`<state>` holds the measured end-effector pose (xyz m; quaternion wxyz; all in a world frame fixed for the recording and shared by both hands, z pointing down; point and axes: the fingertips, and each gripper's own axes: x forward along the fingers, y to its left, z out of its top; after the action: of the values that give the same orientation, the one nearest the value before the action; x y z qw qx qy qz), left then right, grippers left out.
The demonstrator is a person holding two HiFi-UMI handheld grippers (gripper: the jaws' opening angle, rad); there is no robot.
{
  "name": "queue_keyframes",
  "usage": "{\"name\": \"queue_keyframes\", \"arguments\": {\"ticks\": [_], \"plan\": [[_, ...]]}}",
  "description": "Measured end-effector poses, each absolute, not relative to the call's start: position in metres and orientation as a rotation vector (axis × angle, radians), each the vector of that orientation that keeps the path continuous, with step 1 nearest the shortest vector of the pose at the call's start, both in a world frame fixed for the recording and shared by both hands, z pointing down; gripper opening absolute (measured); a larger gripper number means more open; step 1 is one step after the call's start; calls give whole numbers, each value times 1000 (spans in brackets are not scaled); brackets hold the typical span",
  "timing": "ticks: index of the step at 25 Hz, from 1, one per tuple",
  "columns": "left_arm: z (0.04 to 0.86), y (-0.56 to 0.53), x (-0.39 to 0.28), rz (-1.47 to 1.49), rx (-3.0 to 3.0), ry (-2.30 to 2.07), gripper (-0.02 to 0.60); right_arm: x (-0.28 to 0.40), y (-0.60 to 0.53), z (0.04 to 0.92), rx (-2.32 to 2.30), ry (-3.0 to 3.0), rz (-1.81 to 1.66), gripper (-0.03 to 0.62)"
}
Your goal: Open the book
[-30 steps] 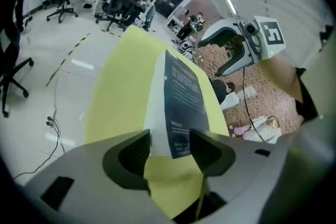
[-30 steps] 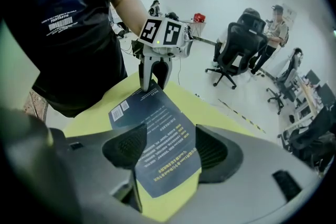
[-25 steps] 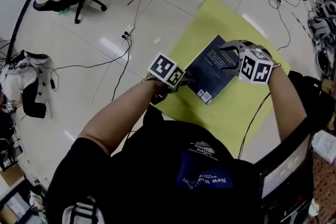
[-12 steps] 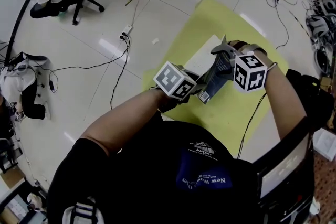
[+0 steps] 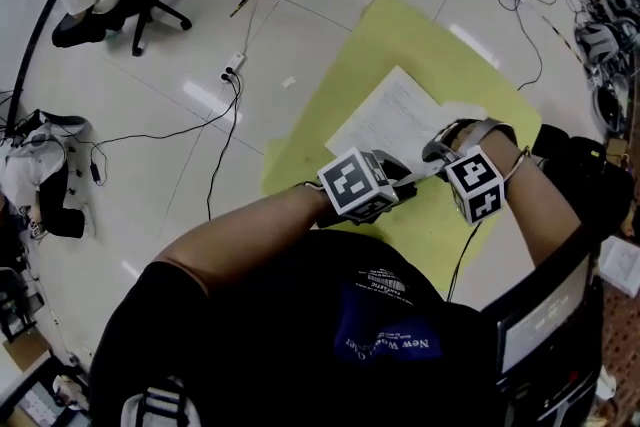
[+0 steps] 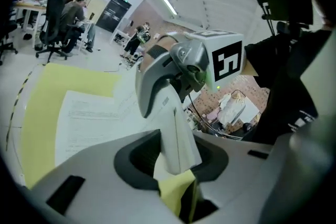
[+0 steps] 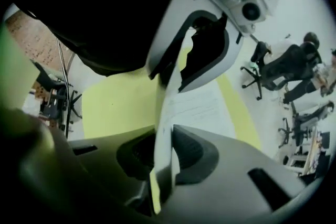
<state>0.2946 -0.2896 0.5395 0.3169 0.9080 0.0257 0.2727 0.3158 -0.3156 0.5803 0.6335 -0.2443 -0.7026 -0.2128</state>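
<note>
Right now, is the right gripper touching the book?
Touching. The right gripper view shows a thin part of the book upright between the right gripper's closing jaws, both pads against it.

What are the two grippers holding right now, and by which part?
Both hold the book by its raised cover: the left gripper and the right gripper, jaws closing, each pinch the cover's edge.
</note>
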Motion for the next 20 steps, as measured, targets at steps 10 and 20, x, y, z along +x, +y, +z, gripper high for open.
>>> {"name": "queue_keyframes", "arguments": {"ticks": [10, 20], "plan": [[565, -345, 229, 634, 2218, -21, 248, 307, -318, 580, -444, -1656, -569, 21], [588, -392, 188, 595, 2082, -146, 291, 308, -316, 576, -421, -1688, -515, 21]]}}
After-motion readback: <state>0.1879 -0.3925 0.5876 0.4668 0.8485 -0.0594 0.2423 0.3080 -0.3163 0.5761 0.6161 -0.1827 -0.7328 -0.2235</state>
